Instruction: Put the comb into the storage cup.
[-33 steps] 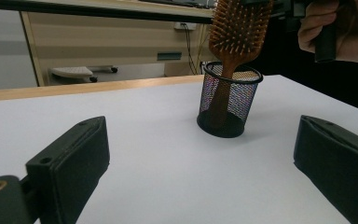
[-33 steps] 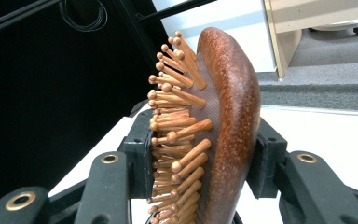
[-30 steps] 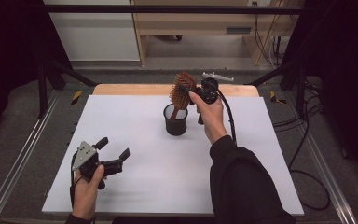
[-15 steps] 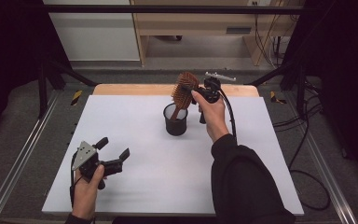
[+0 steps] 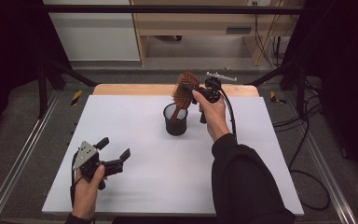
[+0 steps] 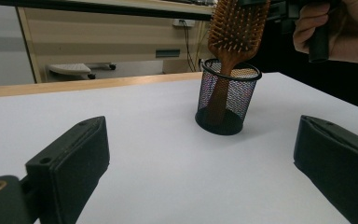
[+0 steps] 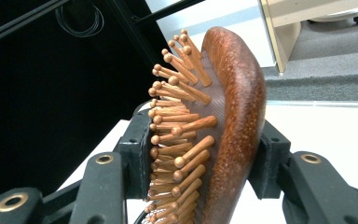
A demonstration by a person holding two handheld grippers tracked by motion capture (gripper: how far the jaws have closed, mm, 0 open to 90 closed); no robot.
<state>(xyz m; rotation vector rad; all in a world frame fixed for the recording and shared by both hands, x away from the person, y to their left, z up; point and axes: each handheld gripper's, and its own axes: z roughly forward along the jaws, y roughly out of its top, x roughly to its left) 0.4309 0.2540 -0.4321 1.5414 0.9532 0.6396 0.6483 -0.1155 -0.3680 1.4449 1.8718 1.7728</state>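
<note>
A brown wooden hairbrush [image 5: 185, 86] stands tilted with its handle down inside a black mesh cup [image 5: 175, 122] at the back middle of the white table [image 5: 144, 182]. My right gripper [image 5: 192, 90] is shut on the brush head. In the right gripper view one pad meets the bristle tips and the other the back of the hairbrush [image 7: 235, 116]. My left gripper [image 5: 115, 147] is held open near the front left, nothing between its jaws. In the left gripper view, the mesh cup [image 6: 228, 100] and hairbrush [image 6: 237, 28] stand ahead of the open left gripper [image 6: 200, 158].
A wooden strip [image 5: 121, 89] runs along the table's far edge. Metal frame rails [image 5: 23, 158] flank the table, and cables [image 5: 303, 140] lie on the floor to the right. A pale cabinet [image 5: 191, 23] stands beyond the table.
The right gripper and the brush head have shifted slightly to the right above the cup. The left gripper has stayed where it was.
</note>
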